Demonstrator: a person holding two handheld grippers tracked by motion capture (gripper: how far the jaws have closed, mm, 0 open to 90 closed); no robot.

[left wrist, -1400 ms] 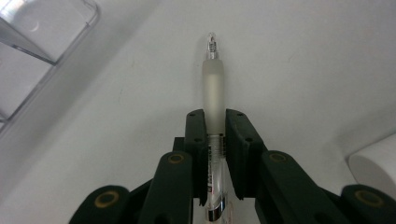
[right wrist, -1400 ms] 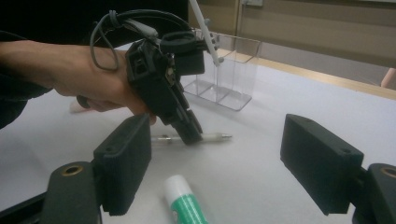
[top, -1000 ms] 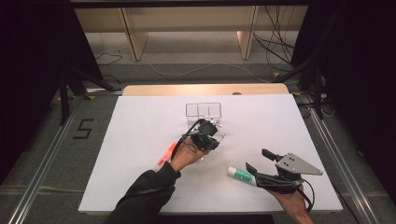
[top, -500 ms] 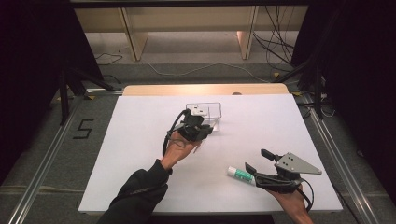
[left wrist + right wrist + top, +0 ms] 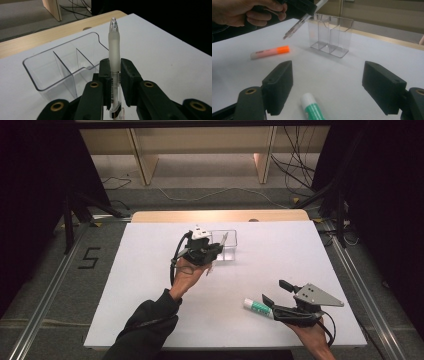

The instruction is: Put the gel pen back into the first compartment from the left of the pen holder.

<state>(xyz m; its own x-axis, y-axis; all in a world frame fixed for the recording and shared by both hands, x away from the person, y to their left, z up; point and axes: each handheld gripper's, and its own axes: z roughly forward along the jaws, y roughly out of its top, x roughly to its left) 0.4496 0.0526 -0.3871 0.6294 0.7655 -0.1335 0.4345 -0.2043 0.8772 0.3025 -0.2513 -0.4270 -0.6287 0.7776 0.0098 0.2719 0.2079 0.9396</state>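
Two tools work here: the left tool (image 5: 115, 75) clamps a clear frosted-grip pen (image 5: 114, 47) above the clear plastic three-compartment organiser (image 5: 226, 245) near the white bench's (image 5: 150, 285) far edge, apparently needing tilting upright and lowering in, while the right tool (image 5: 328, 85) gapes empty.

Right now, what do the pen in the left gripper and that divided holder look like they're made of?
Pen: likely plastic, with a frosted matte grip sleeve and clear glossy barrel showing print inside. Divided holder: clear rigid plastic, probably acrylic; the table shows through its walls and the edges catch light.
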